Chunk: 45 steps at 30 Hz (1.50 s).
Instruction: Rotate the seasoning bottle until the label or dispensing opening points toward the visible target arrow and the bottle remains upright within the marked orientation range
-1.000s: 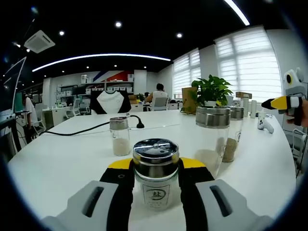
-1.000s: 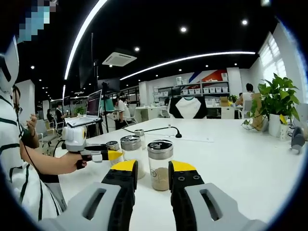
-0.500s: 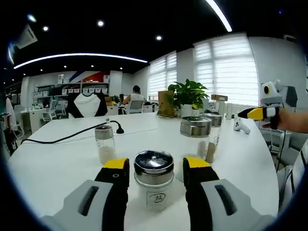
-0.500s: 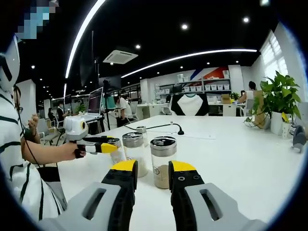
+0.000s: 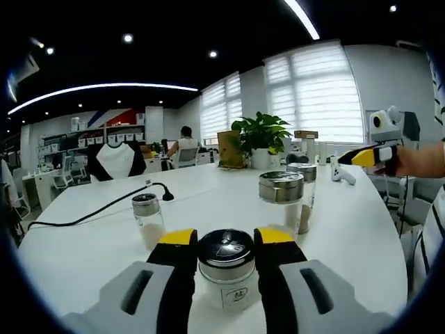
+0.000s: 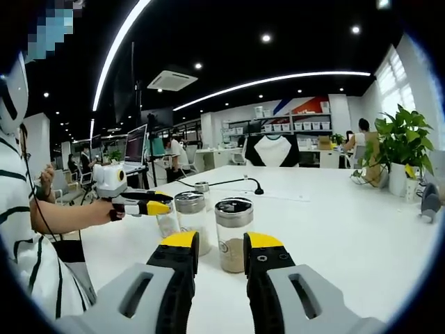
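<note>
Left gripper (image 5: 224, 240) clamps the seasoning bottle (image 5: 228, 275) between its yellow-tipped jaws, both inner faces touching the metal lid; the bottle stands upright on the white table (image 5: 348, 236), its label facing the camera. Right gripper (image 6: 221, 243) has jaws narrow with a slim gap and nothing between them, held above the table short of the jars.

Left gripper view: beyond the held bottle, a small shaker (image 5: 148, 219) sits to its left, a taller jar (image 5: 281, 202) to its right with another jar (image 5: 304, 191) just behind that. A black cable (image 5: 97, 212) runs past the small shaker, a potted plant (image 5: 259, 136) stands far behind the jars, and the right gripper (image 5: 368, 154) shows at the right edge in a hand (image 5: 421, 158).

Right gripper view gives the other side: a jar with brown seasoning (image 6: 233, 233) straight ahead of the jaws, a second jar (image 6: 190, 219) left of it, the left gripper (image 6: 142, 205) reaching in from the left around a bottle mostly hidden by it, and the person's striped sleeve (image 6: 28, 264).

Versus a second ago: the jaws are still closed on the bottle after opening off the lid half a second ago, and the label print sits a bit further right on the bottle. The right gripper has barely shifted.
</note>
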Tool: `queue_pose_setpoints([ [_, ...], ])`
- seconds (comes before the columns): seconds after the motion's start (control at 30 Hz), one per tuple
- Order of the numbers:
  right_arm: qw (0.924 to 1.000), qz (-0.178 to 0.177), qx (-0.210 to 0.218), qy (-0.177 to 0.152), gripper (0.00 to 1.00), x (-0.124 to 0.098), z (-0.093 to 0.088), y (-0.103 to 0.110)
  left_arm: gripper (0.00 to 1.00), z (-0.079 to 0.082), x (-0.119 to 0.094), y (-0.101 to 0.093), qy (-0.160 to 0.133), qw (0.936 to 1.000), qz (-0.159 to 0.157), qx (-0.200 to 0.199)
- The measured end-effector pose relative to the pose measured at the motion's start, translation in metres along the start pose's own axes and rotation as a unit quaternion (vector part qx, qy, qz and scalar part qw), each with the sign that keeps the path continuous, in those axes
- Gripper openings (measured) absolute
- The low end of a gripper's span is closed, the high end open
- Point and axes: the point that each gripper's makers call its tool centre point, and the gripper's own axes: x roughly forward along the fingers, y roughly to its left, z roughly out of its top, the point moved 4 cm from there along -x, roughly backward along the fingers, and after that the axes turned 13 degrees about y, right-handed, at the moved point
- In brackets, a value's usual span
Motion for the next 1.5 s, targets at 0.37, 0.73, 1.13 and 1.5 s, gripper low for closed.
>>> queue_pose_setpoints([
  [0.37,1.0000,-0.001,0.003,0.000,0.24,0.001,0.000,-0.005,0.34,0.000,-0.002,-0.004,-0.011,0.9996,0.026,-0.005],
  [0.73,0.9999,0.004,-0.001,-0.010,0.25,-0.001,0.002,-0.006,0.34,0.002,-0.003,-0.007,-0.014,0.9987,0.048,-0.011],
  [1.13,0.9998,0.001,0.007,-0.019,0.27,-0.005,0.001,-0.010,0.36,0.013,-0.007,-0.011,-0.025,0.9976,0.059,0.028],
  [1.5,0.9991,0.007,0.002,-0.041,0.31,-0.010,0.007,-0.009,0.42,0.029,-0.040,-0.006,-0.045,0.9978,0.042,-0.024],
])
